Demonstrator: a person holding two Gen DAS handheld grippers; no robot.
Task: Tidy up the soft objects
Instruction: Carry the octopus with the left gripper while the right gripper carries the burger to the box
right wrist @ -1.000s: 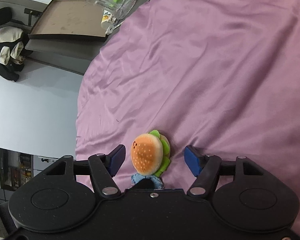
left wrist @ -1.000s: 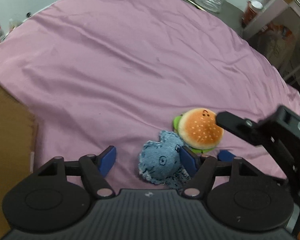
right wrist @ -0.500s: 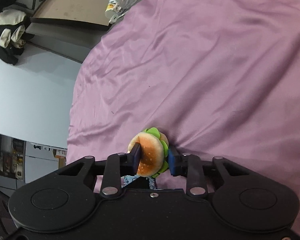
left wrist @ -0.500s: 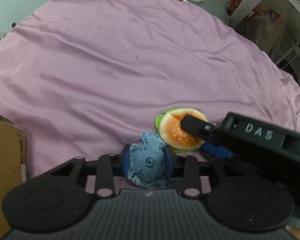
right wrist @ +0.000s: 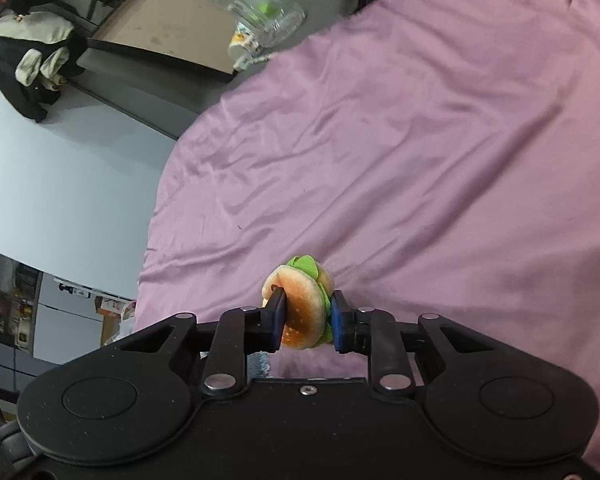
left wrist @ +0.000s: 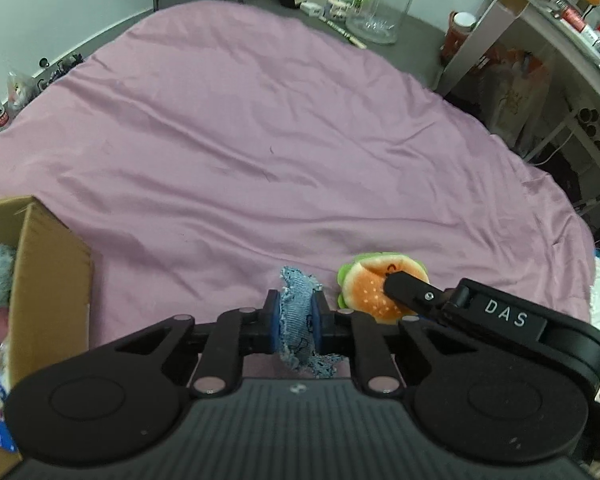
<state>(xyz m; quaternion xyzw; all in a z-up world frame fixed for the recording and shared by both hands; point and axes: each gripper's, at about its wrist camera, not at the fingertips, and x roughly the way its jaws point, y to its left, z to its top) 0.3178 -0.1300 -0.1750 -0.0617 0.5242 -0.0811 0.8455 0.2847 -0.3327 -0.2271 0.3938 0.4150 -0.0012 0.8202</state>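
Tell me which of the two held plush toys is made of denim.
The blue denim toy, frayed at its edges, pinched in the left hand-held gripper. The other, in the right hand-held gripper, is an orange burger plush with green lettuce.

Black left gripper [left wrist: 296, 320], blue pads, silver screws; right gripper [right wrist: 306, 320] marked "DAS"

Left of the left hand-held gripper [left wrist: 296, 322], the cardboard box [left wrist: 48, 280] is cut off by the picture's edge, its soft contents only partly visible. The denim toy [left wrist: 298, 312] is squashed between the pads, its shape unreadable. The right hand-held gripper [right wrist: 306, 320] hides the plush burger's [right wrist: 302, 312] lower part.
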